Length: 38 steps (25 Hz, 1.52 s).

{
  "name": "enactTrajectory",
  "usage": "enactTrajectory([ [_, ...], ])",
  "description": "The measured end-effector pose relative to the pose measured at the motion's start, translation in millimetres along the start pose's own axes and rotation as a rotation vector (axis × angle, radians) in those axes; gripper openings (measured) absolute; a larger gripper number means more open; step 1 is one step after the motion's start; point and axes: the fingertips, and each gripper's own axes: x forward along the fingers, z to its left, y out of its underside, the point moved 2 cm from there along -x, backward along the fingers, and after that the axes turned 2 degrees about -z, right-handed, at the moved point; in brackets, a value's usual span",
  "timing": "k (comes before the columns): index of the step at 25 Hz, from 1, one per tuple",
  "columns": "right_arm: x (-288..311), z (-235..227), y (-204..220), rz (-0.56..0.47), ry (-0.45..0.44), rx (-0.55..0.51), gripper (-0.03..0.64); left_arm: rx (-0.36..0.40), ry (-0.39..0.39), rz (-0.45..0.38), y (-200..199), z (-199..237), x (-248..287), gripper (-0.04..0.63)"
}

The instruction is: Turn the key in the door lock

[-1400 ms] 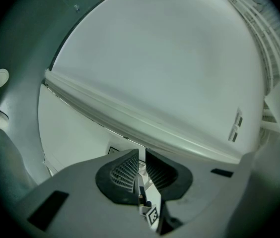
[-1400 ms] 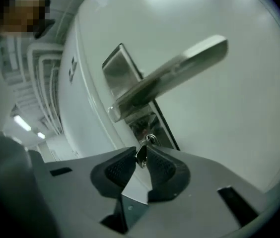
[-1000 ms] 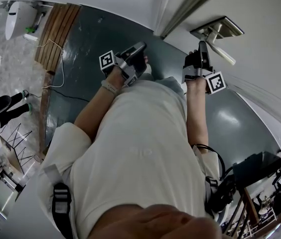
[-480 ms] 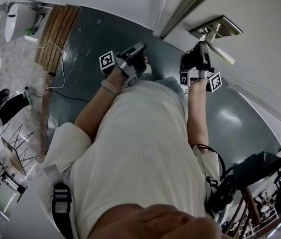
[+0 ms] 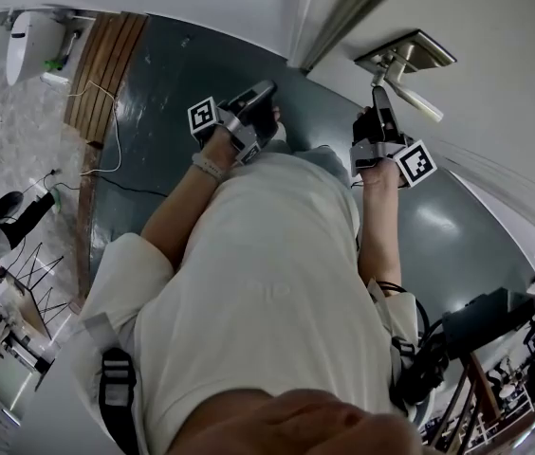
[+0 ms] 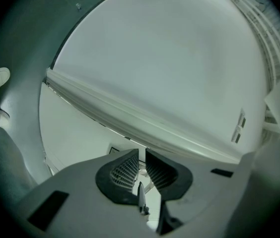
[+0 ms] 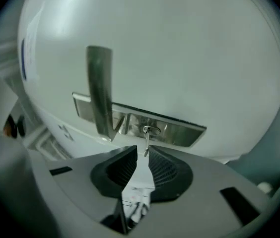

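Head view: the right claw (image 5: 378,100) was held level, its tips just under the lock plate (image 5: 410,53) on the door (image 5: 505,27) and beside the handle (image 5: 419,104), presumably so that the lock could be worked. Anything in the keyhole was too small to be made out. The left claw (image 5: 267,90) was kept well apart and was apparently idle.

Left gripper view: its jaws were seen narrowly apart with nothing gripped. Only white moulding (image 6: 145,125) was faced, and the lock was out of frame.

Right gripper view: the key (image 7: 147,138) was seen standing in the lock plate, its free end hanging at the mouth of the jaws. These had just been opening and stood narrowly apart, the pads apparently not pressing on it, probably for a fresh grip. A pale patch (image 7: 136,195) deep in the gap could not be identified.
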Motion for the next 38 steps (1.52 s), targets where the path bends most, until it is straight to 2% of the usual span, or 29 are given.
enactTrajectory([
  [1, -3.5, 2.2, 0.2, 0.034, 0.047, -0.152, 0.052, -0.001, 0.0, 0.001, -0.1, 0.0, 0.7, 0.046],
  [3, -8.5, 7.7, 0.4, 0.094, 0.131, -0.525, 0.052, -0.001, 0.001, 0.004, -0.9, -0.6, 1.8, 0.046],
  [7, -9.7, 21.4, 10.9, 0.22, 0.3, -1.465, 0.054, -0.005, 0.003, -0.002, -4.3, -2.5, 1.0, 0.046],
  [8, -7.6, 23.5, 16.9, 0.259, 0.322, -1.653, 0.054, -0.01, 0.006, -0.006, -5.3, -3.1, 0.6, 0.046],
  [9, -5.3, 23.9, 22.4, 0.294, 0.337, -1.798, 0.052, -0.015, 0.01, -0.008, -6.1, -3.7, 0.5, 0.046],
  [11, -0.9, 22.1, 29.5, 0.341, 0.369, -2.019, 0.052, -0.018, 0.016, -0.008, -6.7, -4.8, 1.3, 0.046],
  [14, 5.3, 18.4, 33.5, 0.386, 0.437, -2.264, 0.054, -0.017, 0.017, -0.005, -5.5, -5.9, 2.1, 0.046],
  [16, 10.5, 14.0, 32.1, 0.4, 0.483, -2.337, 0.066, -0.018, 0.017, -0.005, -4.8, -6.9, 1.8, 0.046],
  [18, 15.7, 8.0, 28.5, 0.409, 0.535, -2.377, 0.111, -0.018, 0.018, -0.005, -4.3, -7.3, 0.5, 0.046],
  [19, 18.1, 5.5, 27.3, 0.409, 0.55, -2.381, 0.127, -0.018, 0.018, -0.006, -4.0, -6.9, -0.7, 0.046],
  [27, 28.6, 0.6, 23.1, 0.345, 0.608, -2.397, 0.127, -0.015, 0.016, -0.014, -3.0, -6.0, -6.3, 0.046],
  [29, 29.0, 2.5, 22.1, 0.324, 0.618, -2.384, 0.126, -0.014, 0.013, -0.015, -2.5, -4.5, -7.5, 0.046],
  [31, 28.5, 5.0, 20.0, 0.298, 0.618, -2.345, 0.083, -0.013, 0.01, -0.013, -1.8, -2.3, -8.1, 0.046],
  [38, 31.7, 6.6, 16.5, 0.259, 0.58, -2.165, 0.077, -0.015, 0.009, -0.005, -1.4, -2.7, -5.3, 0.046],
])
